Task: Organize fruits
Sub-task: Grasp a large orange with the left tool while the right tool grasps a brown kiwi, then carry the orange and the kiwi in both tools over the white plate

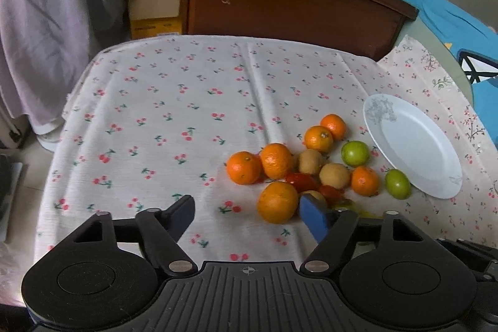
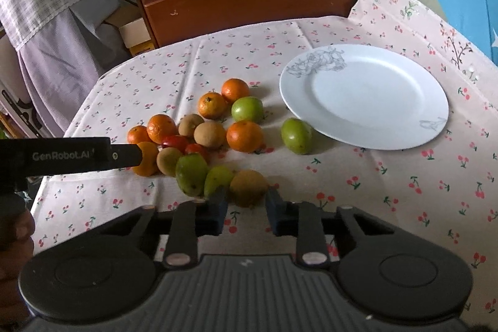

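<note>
A heap of fruit lies on the cherry-print cloth left of an empty white plate: oranges, green fruits, brown fruits and red ones. In the left wrist view my left gripper is open around the nearest big orange. Its right pad is close beside the orange and its left pad stands well clear. In the right wrist view my right gripper is shut on a brown fruit at the heap's near edge, next to two green fruits. The left gripper's finger reaches in over an orange.
A brown wooden cabinet stands behind the table, with an open cardboard box to its left. A blue cushion lies at the right. A hand shows at the lower left. The cloth left of the heap is bare.
</note>
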`<state>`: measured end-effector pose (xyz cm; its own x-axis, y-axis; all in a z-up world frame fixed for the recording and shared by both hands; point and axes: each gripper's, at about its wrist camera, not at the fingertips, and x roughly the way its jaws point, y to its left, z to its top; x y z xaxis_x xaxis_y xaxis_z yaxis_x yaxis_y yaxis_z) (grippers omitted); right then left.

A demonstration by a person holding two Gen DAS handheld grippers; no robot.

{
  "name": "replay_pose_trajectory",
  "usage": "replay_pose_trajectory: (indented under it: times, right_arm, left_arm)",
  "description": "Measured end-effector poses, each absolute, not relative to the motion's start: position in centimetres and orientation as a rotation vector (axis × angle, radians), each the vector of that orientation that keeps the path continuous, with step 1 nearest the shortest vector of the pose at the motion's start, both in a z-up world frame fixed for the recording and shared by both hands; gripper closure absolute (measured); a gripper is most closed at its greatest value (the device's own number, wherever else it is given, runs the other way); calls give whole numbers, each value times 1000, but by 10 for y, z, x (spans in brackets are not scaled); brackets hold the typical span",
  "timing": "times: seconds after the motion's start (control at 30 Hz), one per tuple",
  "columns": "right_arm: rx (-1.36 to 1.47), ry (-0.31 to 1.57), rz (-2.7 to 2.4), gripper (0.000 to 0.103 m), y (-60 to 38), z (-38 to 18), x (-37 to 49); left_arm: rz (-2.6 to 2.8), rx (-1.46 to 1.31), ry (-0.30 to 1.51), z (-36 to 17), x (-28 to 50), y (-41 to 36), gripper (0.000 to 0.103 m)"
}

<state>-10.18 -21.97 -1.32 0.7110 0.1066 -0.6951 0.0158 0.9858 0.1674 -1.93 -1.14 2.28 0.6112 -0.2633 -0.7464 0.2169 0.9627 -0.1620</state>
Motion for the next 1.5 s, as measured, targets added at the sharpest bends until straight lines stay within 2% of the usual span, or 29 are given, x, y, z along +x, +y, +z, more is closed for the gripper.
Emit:
replay_pose_trajectory:
  times: [0.2,0.43,0.5,0.57,0.63,0.93,1.07,1.33,1.43,1.47,1.5]
  right_arm:
    - [164,769,52,79,-219,-14,-102]
    - [152,766,46,79,-217,-14,-102]
    - [161,767,45,79,-217,-14,-102]
    - [161,767,46,79,-217,-14,-102]
    - [157,767,45,79,-217,-14,-102]
    - [172,749,34,80,-218,-10,-102]
    - [178,736,28,86,-219,-7,-102]
    - [181,741,32,85,-218,-7,-101]
    - [188,751,39,78,-218,-9,-101]
    - [186,763,33,71,-217,-11,-100]
    - [187,780,35,70,-217,-13,-99]
  left_arm:
    - [-299,-71,891,15,-13,-18,45]
    - [-311,-74,878,13,-12,-19,46]
    - [-329,-85,879,13,-12,-18,55]
    - [-356,-88,878,15,-13,-21,70]
    - [-370,-70,872,16,-15,-24,75]
    - [-364,-36,858,20,-20,-28,75]
    - [-365,-35,851,24,-21,-27,75]
    - [-346,0,843,28,-26,-27,75]
    - [-338,17,841,28,-27,-29,75]
    - [-334,23,842,27,-27,-29,75]
    - [-330,28,842,27,-27,-29,75]
